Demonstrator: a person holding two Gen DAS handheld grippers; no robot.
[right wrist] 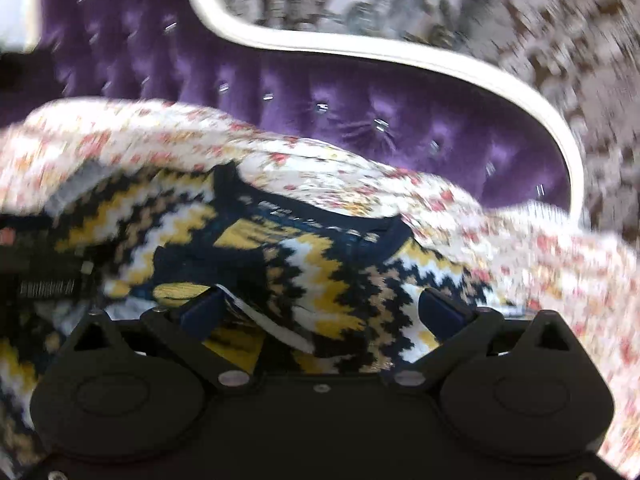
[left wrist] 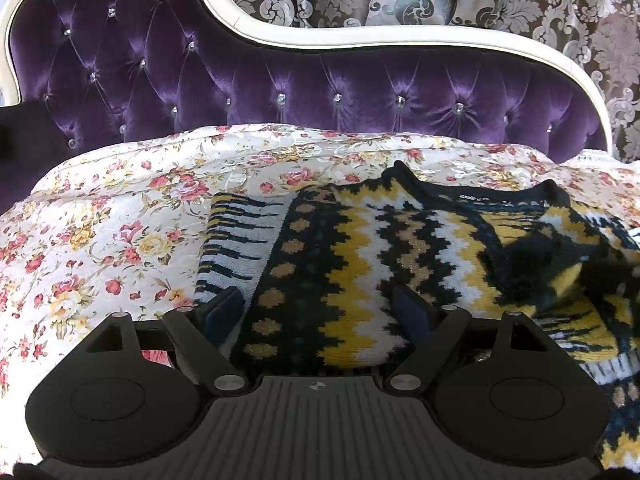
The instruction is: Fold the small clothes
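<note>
A knitted sweater (left wrist: 352, 248) with navy, yellow and white zigzags lies on the flowered bedspread (left wrist: 100, 232), neckline toward the headboard. Its left part is folded so the pale striped inside (left wrist: 236, 240) shows. My left gripper (left wrist: 320, 308) hovers low over the sweater's left side, its jaws wide apart with knit lying between the fingers (left wrist: 222, 310), unpinched. In the blurred right wrist view, my right gripper (right wrist: 322, 308) stands open over the sweater (right wrist: 320, 276) just below the navy neckline (right wrist: 332, 220). A white knit edge (right wrist: 272, 324) runs beside its left finger.
A tufted purple headboard (left wrist: 280, 88) with a white frame rises behind the bed, with grey damask curtains (left wrist: 560, 20) beyond. Bare bedspread lies left of the sweater. A dark ribbed object (right wrist: 44, 276) at the left edge of the right wrist view is too blurred to identify.
</note>
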